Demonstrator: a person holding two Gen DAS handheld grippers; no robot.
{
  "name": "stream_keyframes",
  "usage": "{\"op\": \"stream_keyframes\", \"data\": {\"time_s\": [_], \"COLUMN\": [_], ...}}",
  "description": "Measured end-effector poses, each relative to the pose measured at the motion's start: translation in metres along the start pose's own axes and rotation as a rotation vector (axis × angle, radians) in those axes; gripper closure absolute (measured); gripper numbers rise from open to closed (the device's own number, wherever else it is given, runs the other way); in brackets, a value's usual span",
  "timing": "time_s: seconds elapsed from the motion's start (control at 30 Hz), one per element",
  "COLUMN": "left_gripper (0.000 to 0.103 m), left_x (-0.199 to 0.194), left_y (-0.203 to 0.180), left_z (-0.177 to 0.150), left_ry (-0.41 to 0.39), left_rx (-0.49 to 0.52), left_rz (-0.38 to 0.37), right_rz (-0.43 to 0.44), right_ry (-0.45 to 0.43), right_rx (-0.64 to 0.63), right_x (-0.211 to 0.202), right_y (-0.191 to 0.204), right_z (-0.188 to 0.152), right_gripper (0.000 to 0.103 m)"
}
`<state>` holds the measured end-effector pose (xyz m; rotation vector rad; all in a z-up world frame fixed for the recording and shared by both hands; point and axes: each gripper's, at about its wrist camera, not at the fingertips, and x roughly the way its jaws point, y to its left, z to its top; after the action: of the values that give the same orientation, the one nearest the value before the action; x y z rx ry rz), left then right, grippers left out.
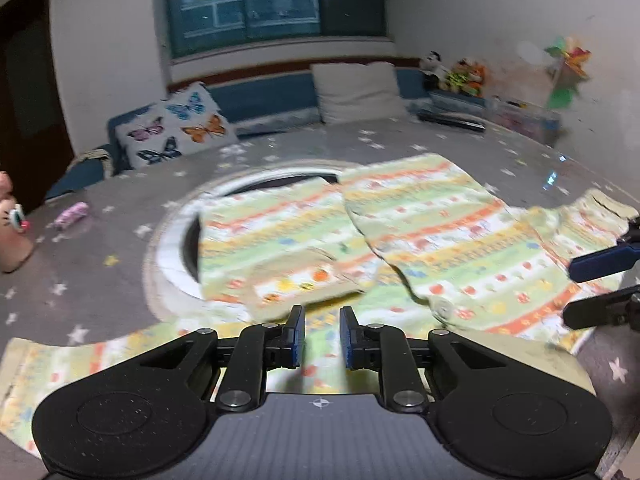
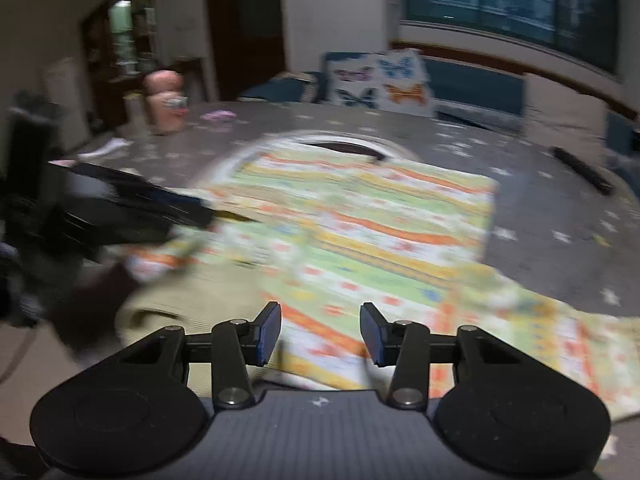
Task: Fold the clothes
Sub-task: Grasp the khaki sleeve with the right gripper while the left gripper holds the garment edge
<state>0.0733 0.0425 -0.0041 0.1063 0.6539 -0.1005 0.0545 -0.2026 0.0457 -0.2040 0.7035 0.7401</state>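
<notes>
Two grippers hang over one striped garment (image 1: 420, 240) spread on a grey star-printed tabletop (image 1: 100, 272).

Left gripper (image 1: 322, 334): its jaws stand a narrow gap apart, released, with nothing between the pads. The cloth lies directly beneath and ahead of the fingertips. A folded flap of the same garment (image 1: 304, 284) lies just ahead of the tips. Far off to the left of the fingers, at the table edge, stands a pink figurine (image 1: 10, 236); nearer in lies a small pink-and-white roll (image 1: 71, 214). Ahead of the fingers, under the cloth, a round white-rimmed inset (image 1: 172, 256) shows in the tabletop. Beyond the table are a butterfly cushion (image 1: 176, 132), a plain white cushion (image 1: 358, 92) and a dark window (image 1: 276, 0). To the far right beyond the table sit stuffed toys (image 1: 460, 70). The right gripper (image 1: 568, 294) enters from the right edge, over the cloth.

Right gripper (image 2: 320, 334): its jaws stand wider apart, released, nothing between them; the cloth (image 2: 360, 232) runs under and ahead of the fingertips. To the left of the fingers, the left gripper (image 2: 208, 216) reaches in low over the cloth edge, heavily blurred. To the right of the fingers, a trailing part of the garment lies toward the table edge. Far ahead and right, a dark bar-shaped object (image 2: 584, 174) lies on the tabletop, clear of the cloth.
</notes>
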Motion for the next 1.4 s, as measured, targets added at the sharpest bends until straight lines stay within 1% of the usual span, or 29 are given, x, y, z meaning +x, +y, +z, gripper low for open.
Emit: {"op": "stream_keyframes", "data": {"time_s": [0.1, 0.23, 0.27, 0.33, 0.37, 0.4, 0.43, 0.5, 0.6, 0.67, 0.8, 0.93, 1.03, 1.1, 1.2, 1.3, 1.4], "left_gripper": [0.083, 0.083, 0.083, 0.083, 0.083, 0.083, 0.083, 0.083, 0.083, 0.083, 0.084, 0.083, 0.083, 0.083, 0.083, 0.083, 0.083], "left_x": [0.002, -0.002, -0.003, -0.002, -0.002, -0.001, -0.001, 0.004, 0.012, 0.015, 0.014, 0.009, 0.003, 0.001, -0.002, -0.008, -0.019], "left_y": [0.002, 0.009, 0.011, 0.014, 0.016, 0.017, 0.018, 0.017, 0.011, 0.005, -0.011, -0.013, -0.006, -0.004, -0.012, -0.016, -0.009], "left_z": [-0.002, 0.0, 0.001, 0.004, 0.006, 0.007, 0.008, 0.008, 0.006, 0.004, -0.001, -0.004, -0.006, -0.01, -0.017, -0.017, -0.018], "left_ry": [0.01, -0.007, -0.012, -0.016, -0.019, -0.021, -0.021, -0.011, 0.002, 0.007, 0.002, -0.01, -0.02, -0.008, -0.013, -0.024, -0.049], "left_rx": [-0.027, -0.071, -0.076, -0.08, -0.082, -0.084, -0.084, -0.073, -0.05, -0.029, 0.033, 0.044, 0.003, -0.012, 0.022, 0.039, 0.016], "left_rz": [-0.025, -0.034, -0.032, -0.028, -0.026, -0.024, -0.024, -0.035, -0.054, -0.088, -0.147, -0.166, -0.167, -0.179, -0.182, -0.174, -0.167], "right_rz": [0.073, 0.12, 0.12, 0.112, 0.106, 0.1, 0.096, 0.089, 0.115, 0.133, 0.141, 0.141, 0.14, 0.137, 0.133, 0.135, 0.132], "right_ry": [-0.014, 0.005, 0.011, 0.022, 0.028, 0.033, 0.026, 0.013, -0.032, -0.057, -0.077, -0.079, -0.081, -0.081, -0.079, -0.077, -0.074], "right_rx": [-0.053, -0.105, -0.121, -0.144, -0.152, -0.159, -0.143, -0.11, -0.005, 0.053, 0.104, 0.12, 0.121, 0.118, 0.105, 0.086, 0.06], "right_x": [0.004, 0.021, 0.025, 0.032, 0.034, 0.037, 0.033, 0.027, 0.008, -0.004, -0.01, -0.007, -0.006, -0.006, -0.005, -0.004, -0.002], "right_y": [0.021, 0.043, 0.047, 0.053, 0.055, 0.056, 0.053, 0.048, 0.031, 0.022, 0.014, 0.013, 0.012, 0.013, 0.014, 0.019, 0.024], "right_z": [0.006, 0.008, 0.007, 0.003, 0.002, 0.0, 0.0, 0.001, 0.009, 0.013, 0.015, 0.015, 0.015, 0.014, 0.014, 0.014, 0.013], "right_gripper": [0.062, 0.064, 0.066, 0.076, 0.085, 0.097, 0.1, 0.101, 0.102, 0.102, 0.102, 0.102, 0.102, 0.102, 0.102, 0.102, 0.102]}}
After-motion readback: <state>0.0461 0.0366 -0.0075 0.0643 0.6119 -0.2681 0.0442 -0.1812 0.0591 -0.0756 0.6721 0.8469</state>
